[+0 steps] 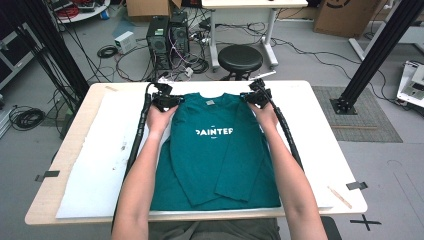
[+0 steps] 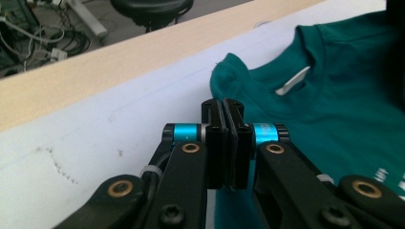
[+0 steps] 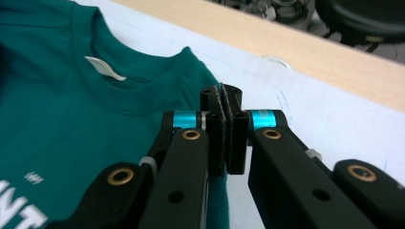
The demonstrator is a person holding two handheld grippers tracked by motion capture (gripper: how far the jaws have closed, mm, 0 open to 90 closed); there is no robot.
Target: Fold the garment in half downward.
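On the white mat [image 1: 100,170], your teal shirt [image 1: 215,160] lies collar away from you, lengthwise. Your left gripper [image 1: 167,101] and right gripper [image 1: 256,97] are clamped on its shoulders.

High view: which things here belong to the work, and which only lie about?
In the job: teal long-sleeved shirt; left gripper and right gripper, each shut on a shoulder; white cloth mat.

Lying about: wooden stick; round black stool; black computer towers.
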